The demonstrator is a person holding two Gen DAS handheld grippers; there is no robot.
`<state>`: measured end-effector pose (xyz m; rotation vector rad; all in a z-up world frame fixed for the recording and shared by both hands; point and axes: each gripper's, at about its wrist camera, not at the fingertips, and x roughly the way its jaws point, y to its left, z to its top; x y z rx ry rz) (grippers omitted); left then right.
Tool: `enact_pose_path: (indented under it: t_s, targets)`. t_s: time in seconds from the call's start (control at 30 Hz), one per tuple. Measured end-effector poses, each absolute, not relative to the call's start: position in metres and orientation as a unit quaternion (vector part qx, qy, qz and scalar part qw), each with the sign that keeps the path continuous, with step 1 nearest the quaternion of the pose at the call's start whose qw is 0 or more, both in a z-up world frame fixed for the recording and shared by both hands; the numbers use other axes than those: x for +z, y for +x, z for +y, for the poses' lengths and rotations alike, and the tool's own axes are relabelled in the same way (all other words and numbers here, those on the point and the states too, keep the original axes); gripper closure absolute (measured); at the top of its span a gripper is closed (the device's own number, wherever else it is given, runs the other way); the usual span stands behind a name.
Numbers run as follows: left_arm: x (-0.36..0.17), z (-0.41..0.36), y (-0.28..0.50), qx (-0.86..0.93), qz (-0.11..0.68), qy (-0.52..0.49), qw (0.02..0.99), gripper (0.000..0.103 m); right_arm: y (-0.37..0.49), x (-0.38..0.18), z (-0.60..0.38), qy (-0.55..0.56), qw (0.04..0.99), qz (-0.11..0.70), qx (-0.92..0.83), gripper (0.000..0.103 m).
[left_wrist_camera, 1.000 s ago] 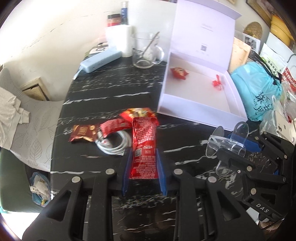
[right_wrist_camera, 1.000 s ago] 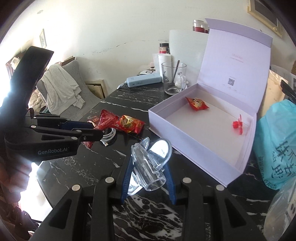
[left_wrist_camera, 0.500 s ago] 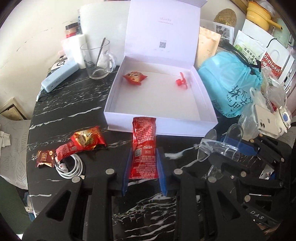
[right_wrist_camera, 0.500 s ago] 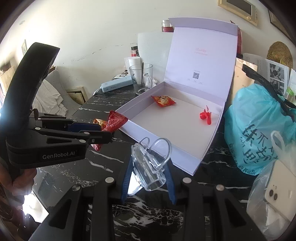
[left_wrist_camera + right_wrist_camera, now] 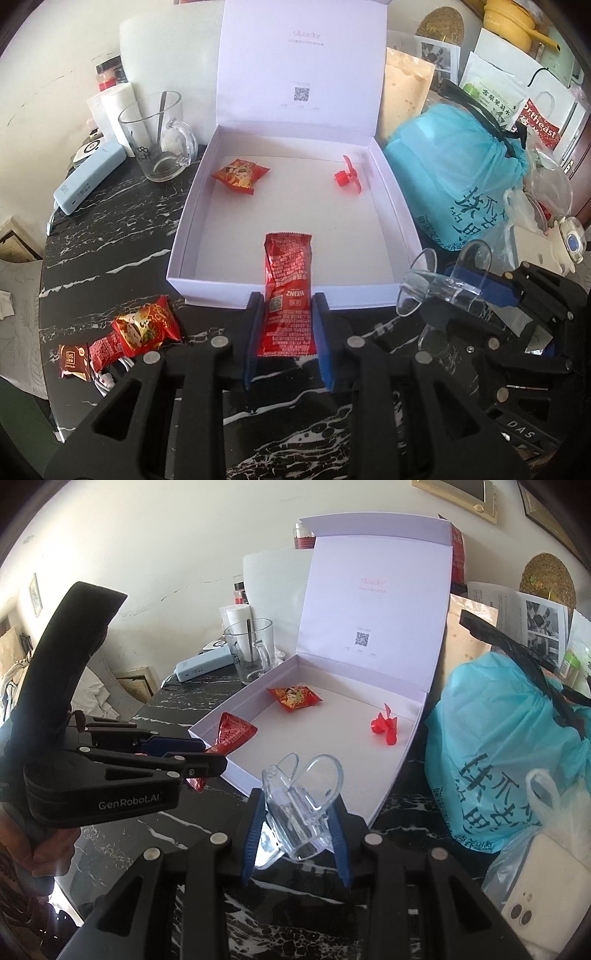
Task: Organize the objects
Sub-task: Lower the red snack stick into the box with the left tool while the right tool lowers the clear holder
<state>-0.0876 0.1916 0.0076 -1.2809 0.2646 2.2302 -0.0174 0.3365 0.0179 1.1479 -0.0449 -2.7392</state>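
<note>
Centrally, on a black table (image 5: 110, 236) veined with white, stands a shallow white box (image 5: 288, 295) with its lid propped upright behind it. The left gripper (image 5: 288, 325) has its jaws pinched narrow on a red ketchup packet (image 5: 288, 291), which sticks forward between the blue fingers (image 5: 253, 332) so that its far end hangs over the box's near wall. Seen from the right wrist camera, the same packet (image 5: 231, 734) juts out of the left gripper (image 5: 210, 757) just beside the box's left corner. The right gripper (image 5: 295, 812) is closed partway on a clear plastic clip (image 5: 303, 797), whose two rounded lobes poke up between the fingers (image 5: 253, 830); it hovers at the box's near right edge. Inside the box lie a red and yellow snack packet (image 5: 240, 173) toward the far left and a small red toy fan (image 5: 349, 179) toward the far right, well apart. On the table left of the box sit three more small packets (image 5: 122, 339) bunched together over a white cable (image 5: 107, 376). Farther back are a glass mug (image 5: 159, 140) with a spoon in it and a pale blue power bank (image 5: 88, 177). A blue plastic bag (image 5: 461, 173) bulges just right of the box.
</note>
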Motion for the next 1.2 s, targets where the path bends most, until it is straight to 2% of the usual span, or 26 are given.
enact_pose_path:
  t_s: [0.43,1.2]
  targets:
    - [-0.01,0.219,-0.141,0.819,0.116,-0.491,0.275,0.078,-0.081,0.007,0.348,0.397,0.082,-0.025,-0.914,0.069]
    - [-0.029,0.259,-0.231,0.81,0.17,-0.486,0.281,0.078,-0.172,-0.016,0.361,0.421,0.021,-0.006,-0.907,0.069]
